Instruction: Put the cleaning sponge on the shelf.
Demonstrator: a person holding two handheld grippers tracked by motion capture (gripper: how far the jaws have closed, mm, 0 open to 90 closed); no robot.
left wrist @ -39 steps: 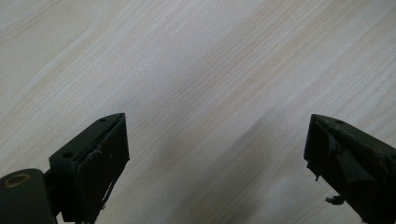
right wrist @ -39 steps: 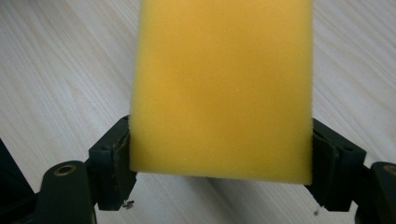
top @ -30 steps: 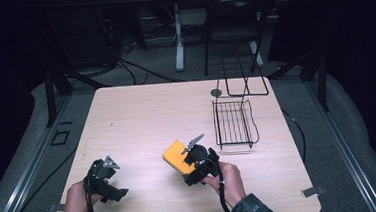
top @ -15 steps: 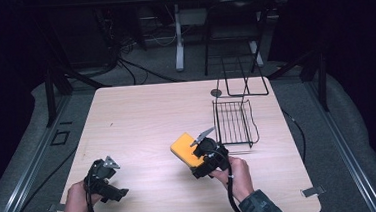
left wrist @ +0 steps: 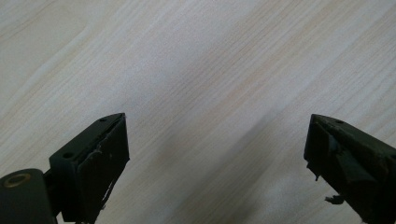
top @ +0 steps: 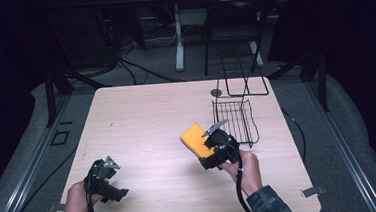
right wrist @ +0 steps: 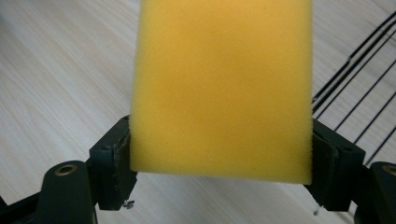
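So, a yellow sponge (top: 194, 138) is pinched by the right gripper (top: 214, 147), with one jaw pressed against each of its two long sides, as seen clearly in the right gripper view, where the sponge (right wrist: 222, 86) is clamped at its near end and sticks out ahead. It's held up over the right half of the wooden table (top: 147, 119), just beside the near-left corner of the black wire rack (top: 234, 120) that sits toward the table's right edge. A second wire frame (top: 244, 82) is stood at the far right edge, next to a small round dark disc (top: 216, 92).

The left gripper (top: 101, 179) is held by the left hand (top: 76, 204) near the front left corner. Its jaws are spread wide in the left gripper view, with nothing but bare wood grain (left wrist: 196, 84) between them.
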